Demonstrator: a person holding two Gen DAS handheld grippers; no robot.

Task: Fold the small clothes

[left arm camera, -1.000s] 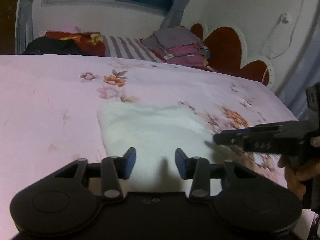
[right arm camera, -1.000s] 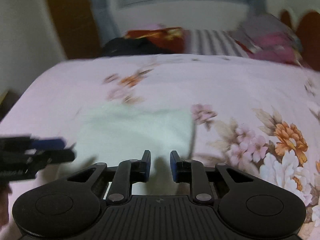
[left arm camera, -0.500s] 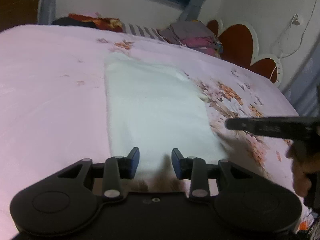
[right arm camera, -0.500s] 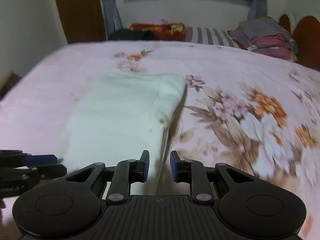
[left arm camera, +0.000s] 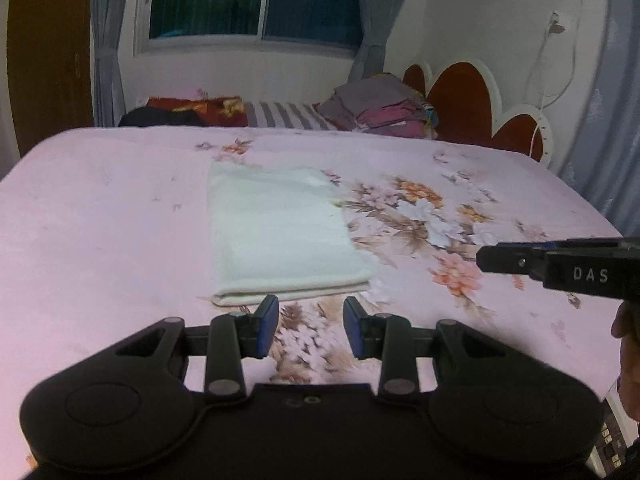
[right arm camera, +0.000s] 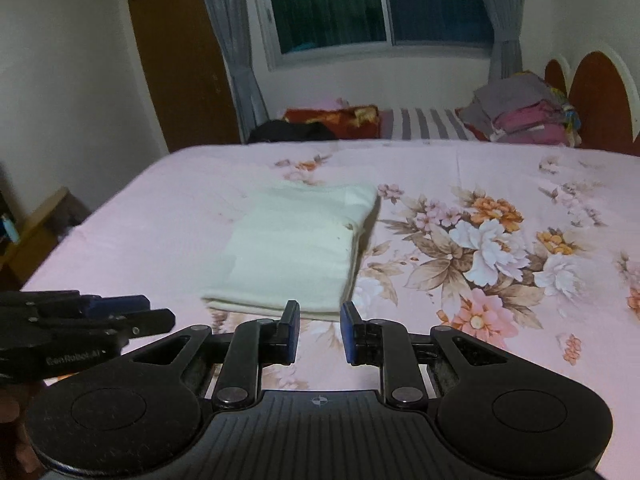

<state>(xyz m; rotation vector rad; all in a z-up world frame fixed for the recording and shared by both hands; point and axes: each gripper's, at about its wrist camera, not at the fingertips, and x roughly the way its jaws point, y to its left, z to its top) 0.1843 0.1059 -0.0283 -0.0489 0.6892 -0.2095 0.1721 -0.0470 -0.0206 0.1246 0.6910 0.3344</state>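
Observation:
A folded cream-white garment [left arm camera: 280,236] lies flat as a neat rectangle on the pink floral bedsheet [left arm camera: 100,220]; it also shows in the right wrist view [right arm camera: 300,252]. My left gripper [left arm camera: 310,322] is open and empty, held just in front of the garment's near edge. My right gripper [right arm camera: 319,330] is open and empty, also just short of the near edge. Each gripper appears at the side of the other's view: the right one [left arm camera: 560,264] and the left one [right arm camera: 80,324].
A stack of folded clothes [left arm camera: 384,110] and striped and red bedding [left arm camera: 280,114] lie at the far edge of the bed by the red headboard [left arm camera: 464,96]. A wooden door [right arm camera: 180,60] and a window [right arm camera: 360,4] are behind.
Both grippers have drawn back from the garment and risen. The garment was let go and now lies folded flat. Both sets of jaws stand wider apart.

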